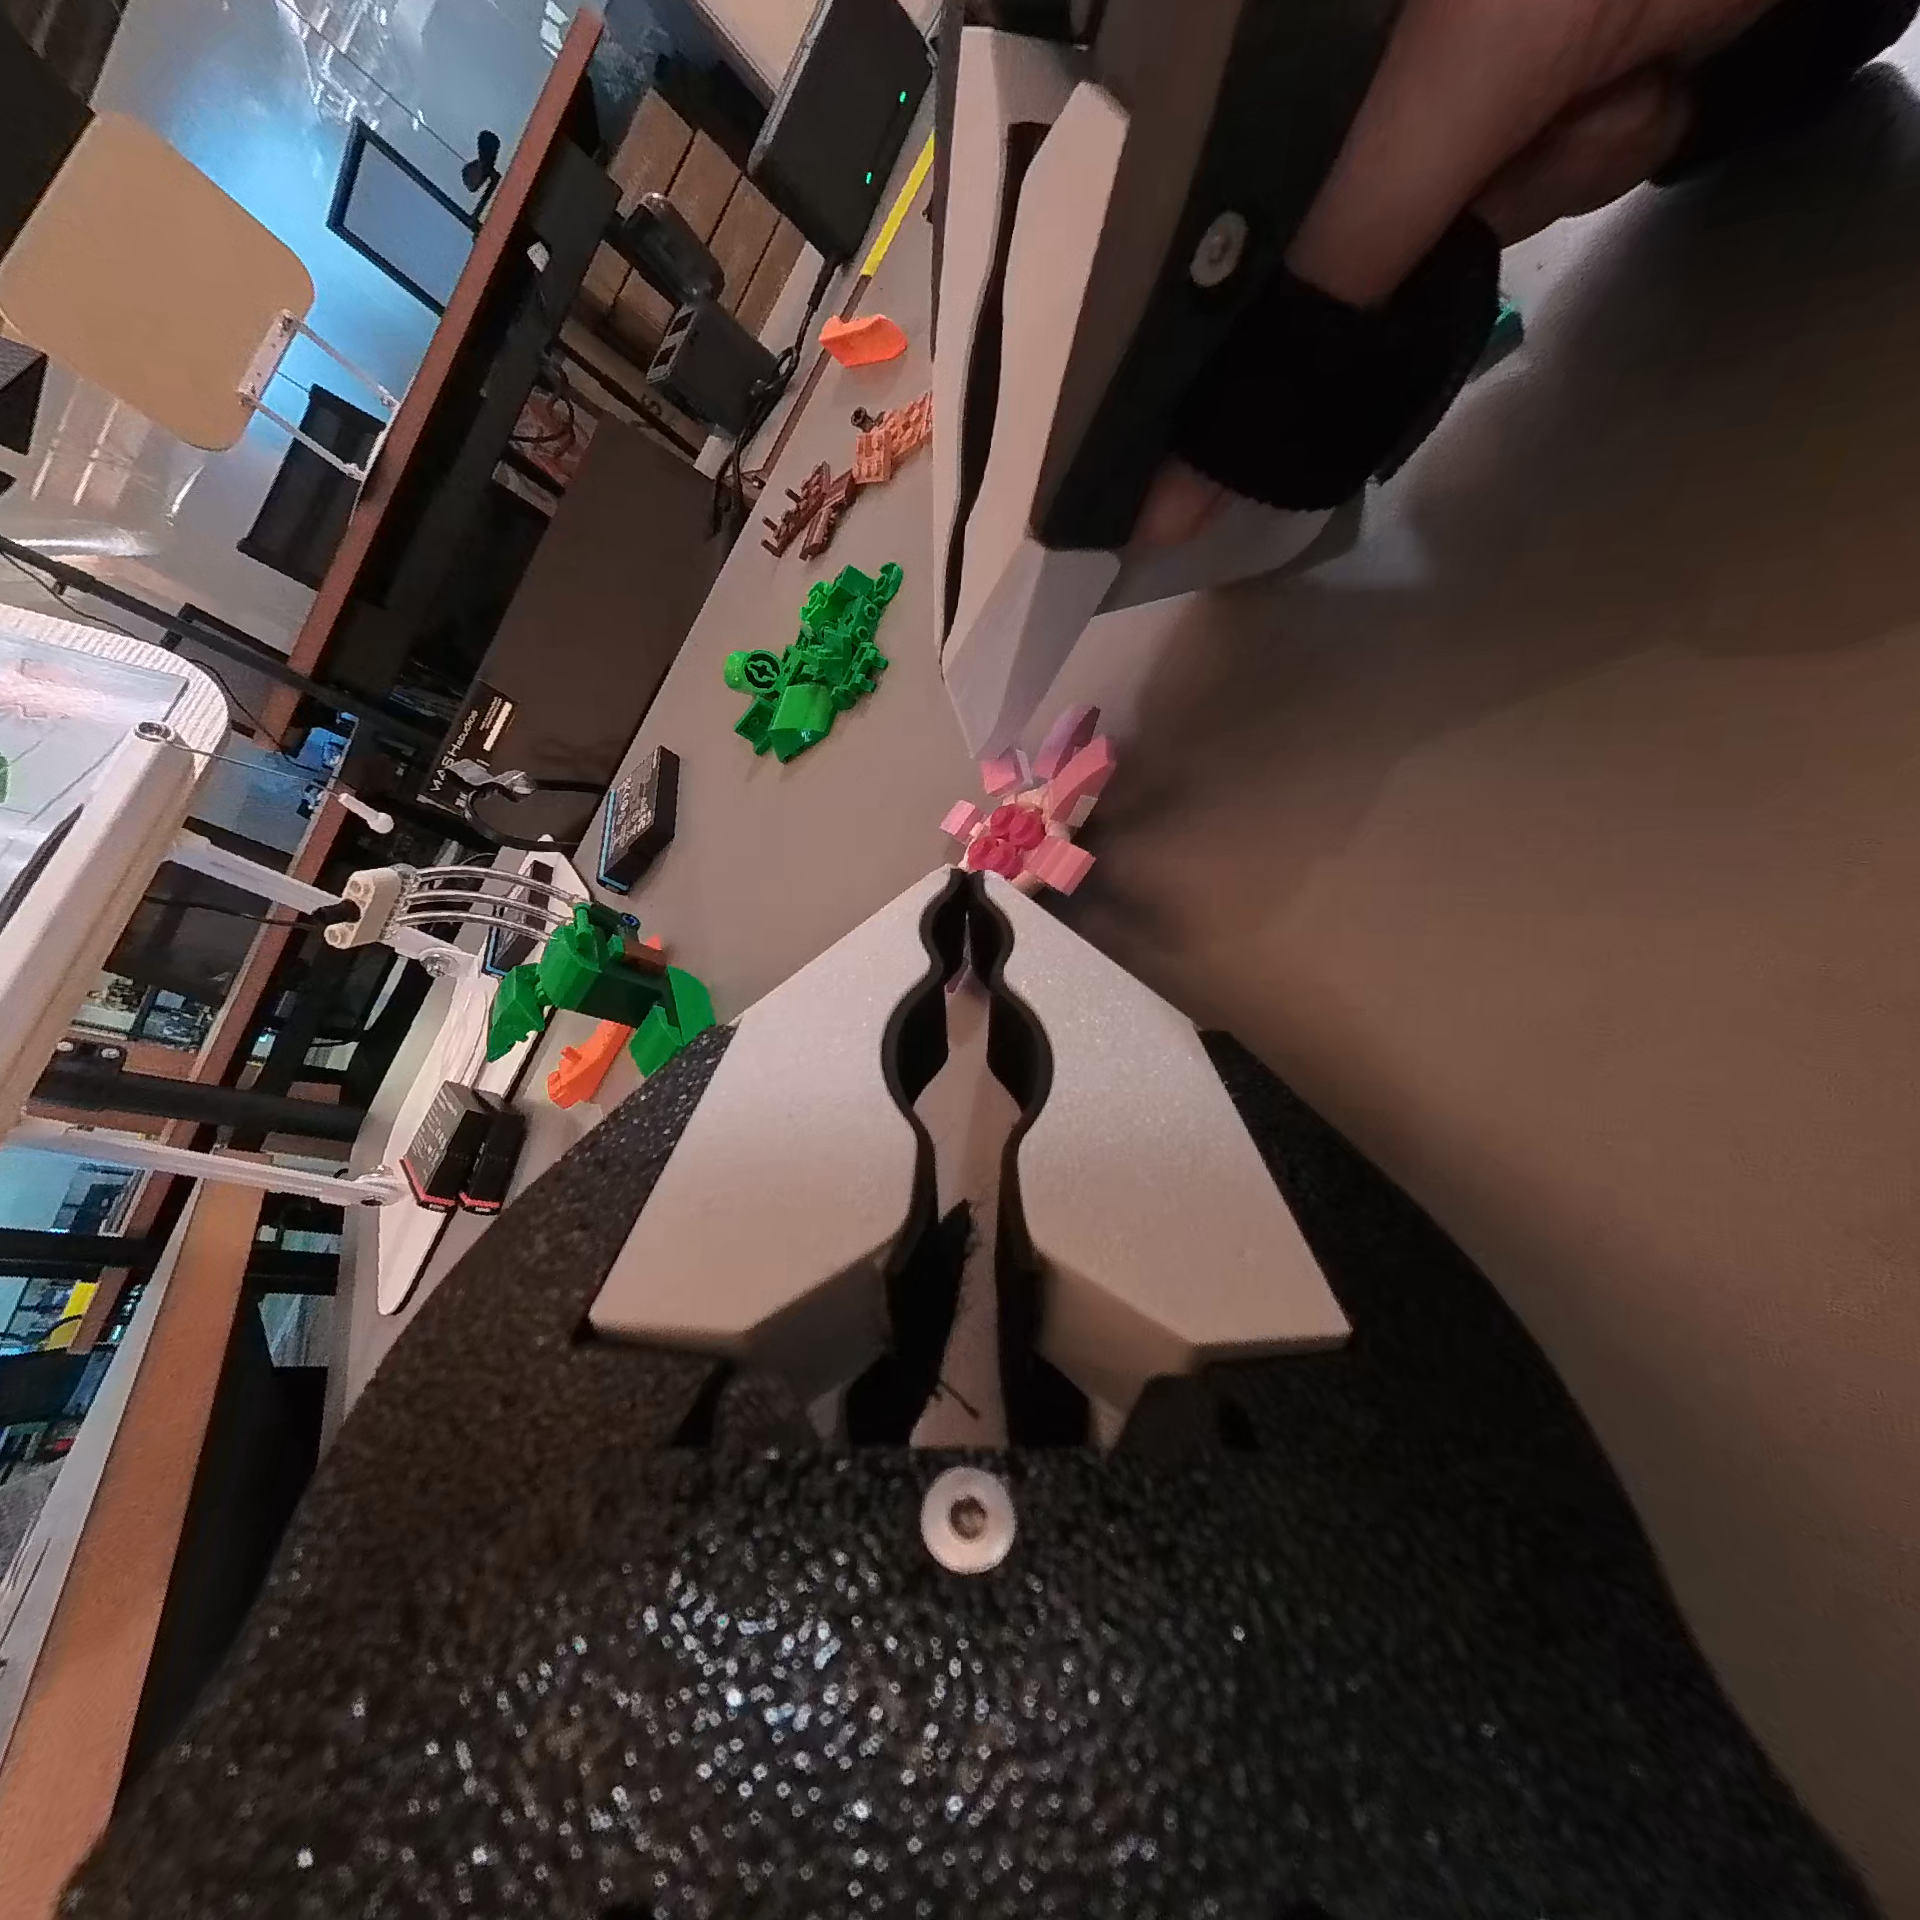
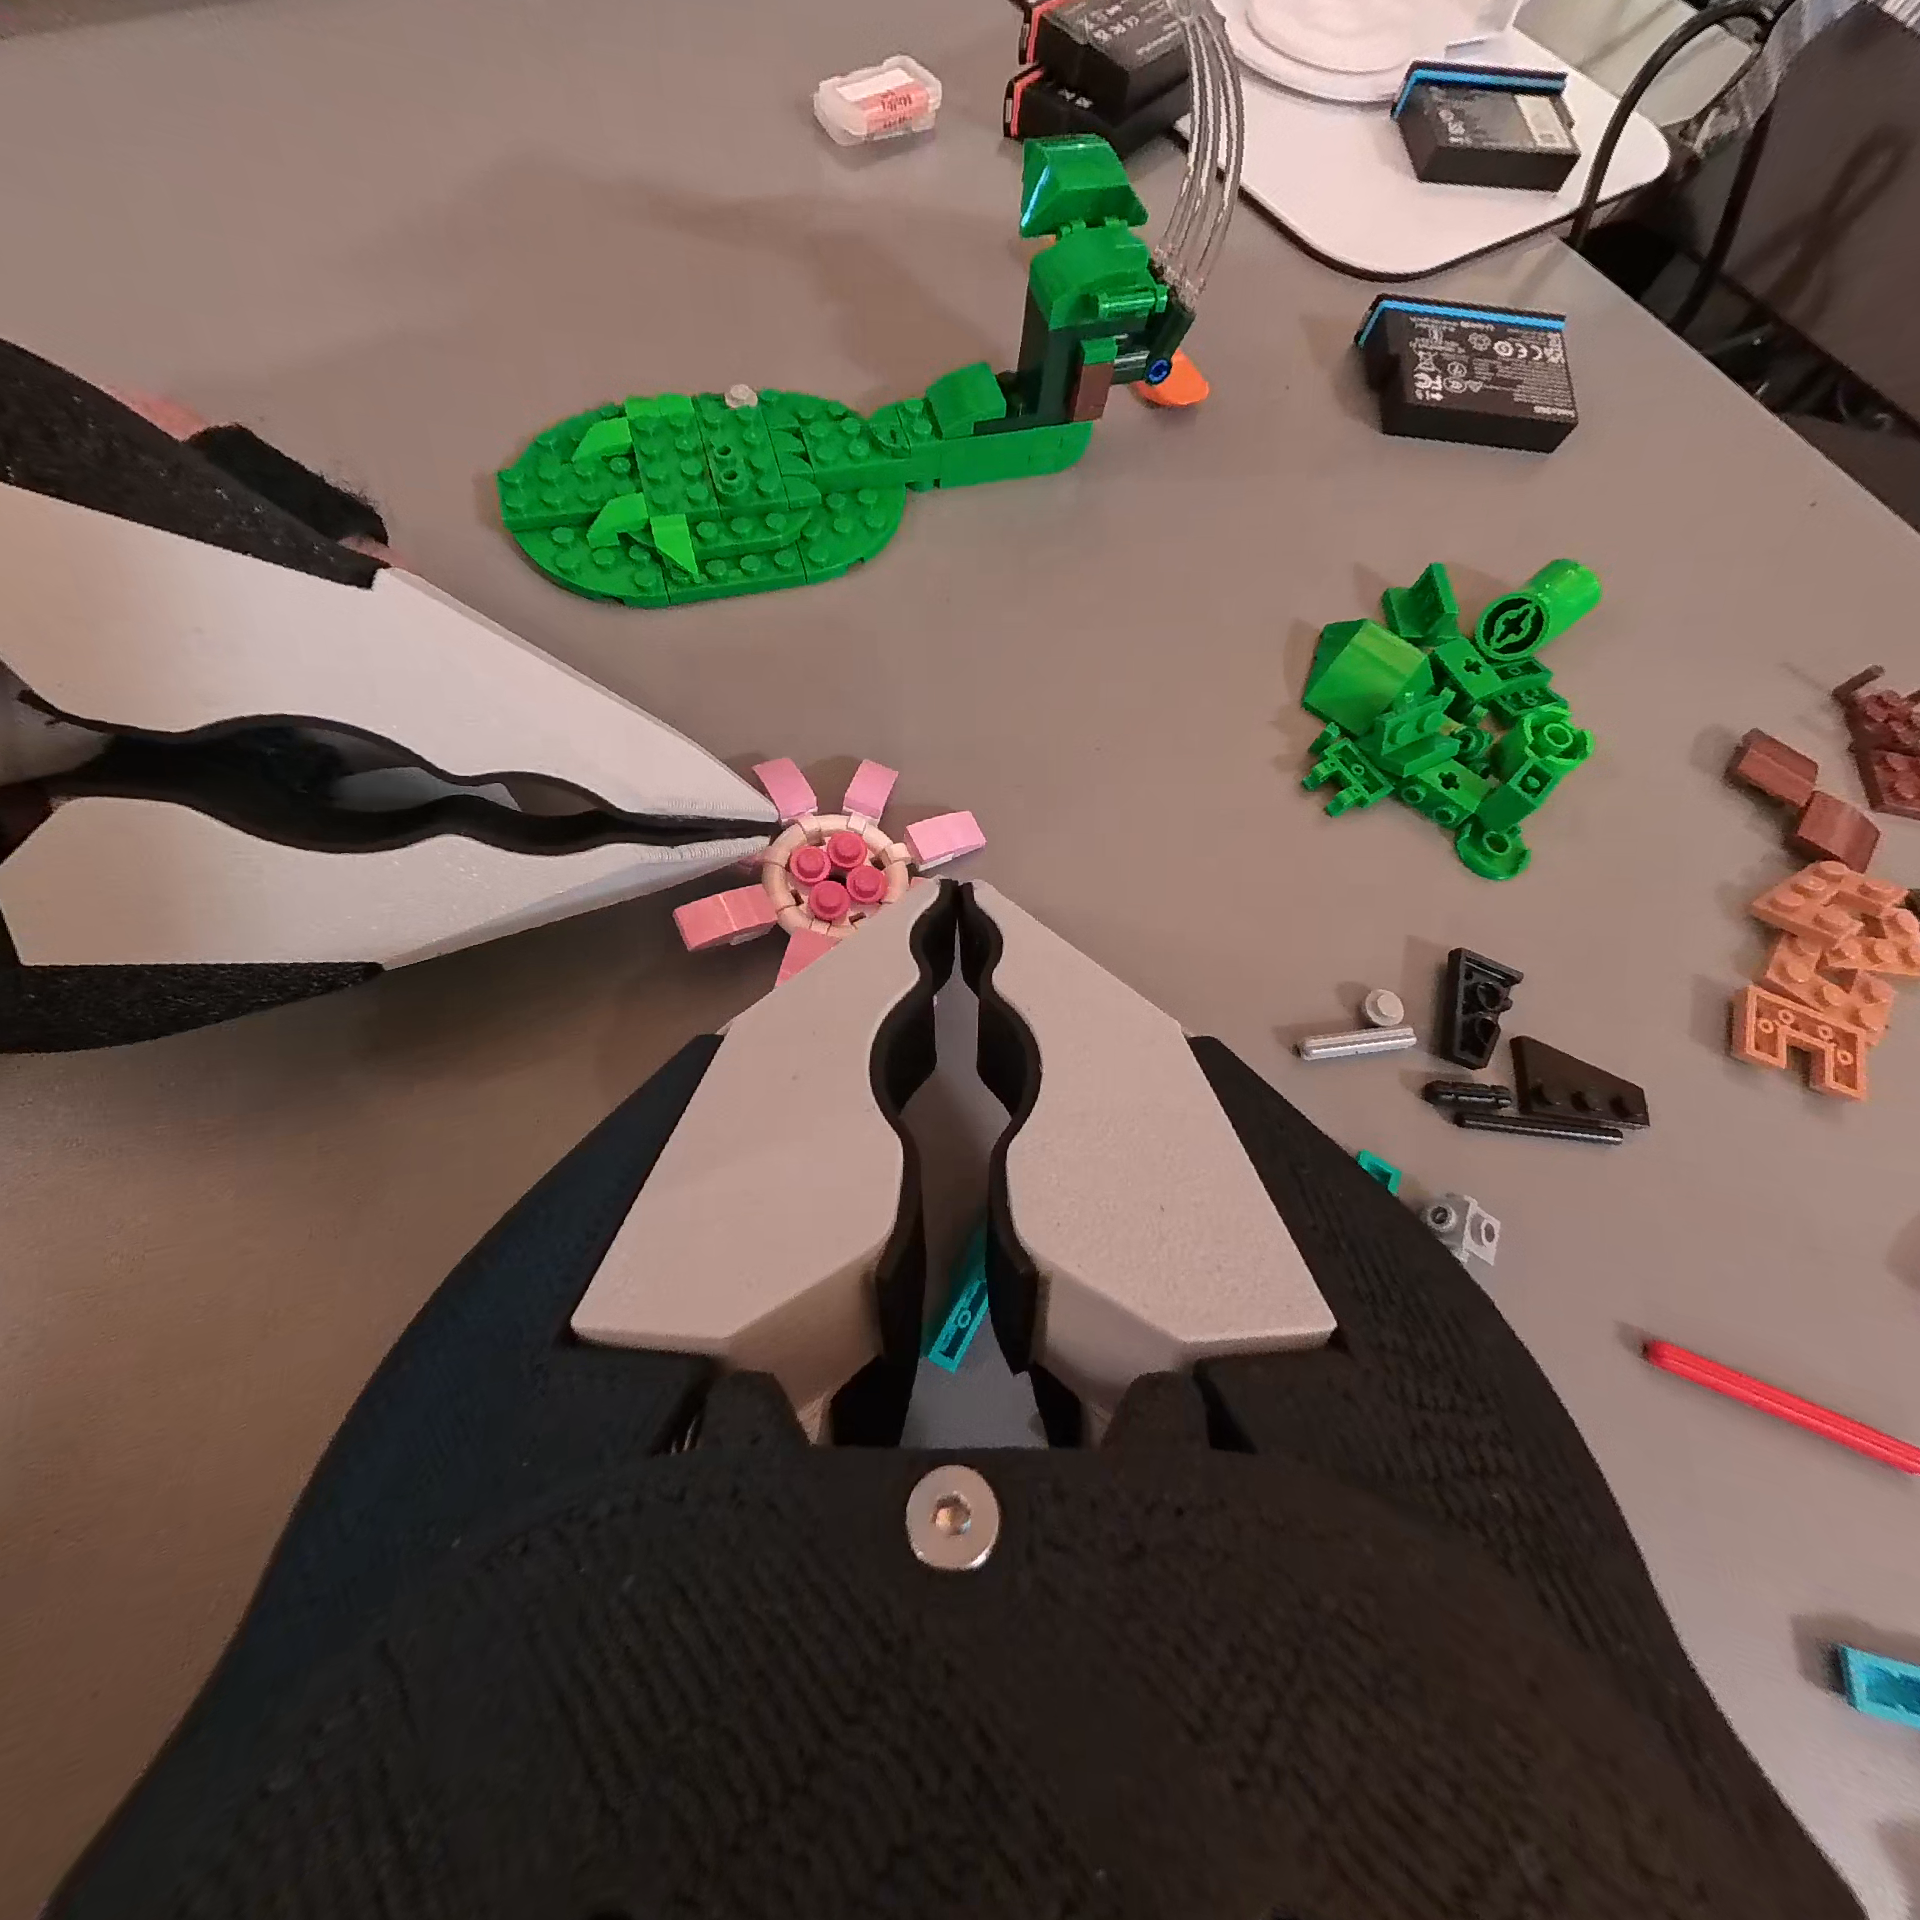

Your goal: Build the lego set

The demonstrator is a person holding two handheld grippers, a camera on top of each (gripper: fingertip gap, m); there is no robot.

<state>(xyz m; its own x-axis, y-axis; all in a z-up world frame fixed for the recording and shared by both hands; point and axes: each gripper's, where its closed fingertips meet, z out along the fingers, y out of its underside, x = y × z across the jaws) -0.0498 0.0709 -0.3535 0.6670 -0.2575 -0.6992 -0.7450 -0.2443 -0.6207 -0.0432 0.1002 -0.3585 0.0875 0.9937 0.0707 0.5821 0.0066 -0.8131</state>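
- Two grippers meet at the pink lego flower (image 2: 831, 878), which lies near the middle of the grey worktop (image 2: 312, 1195).
- The left gripper (image 2: 764, 826) comes in from the left edge with its jaws narrowed to a slit at the flower's rim; it seems to pinch a petal there, though the contact itself is too small to be sure of.
- The right gripper (image 2: 951, 885) has its jaws nearly together, tips touching the flower's near side; whether they grip anything I cannot tell.
- The flower lies flat, its dark pink studs facing up and petals radiating outward, so it has no clear long axis.
- Done so far, by my judgement: the green leaf base with its upright stem (image 2: 790, 468), standing toward the far edge, its long axis running left to right and the stem at the right end.
- Left to do: the flower looks short of petals, and heaps of green pieces (image 2: 1444, 717), brown and tan pieces (image 2: 1829, 935) and black pieces (image 2: 1527, 1060) wait unused along the right edge.
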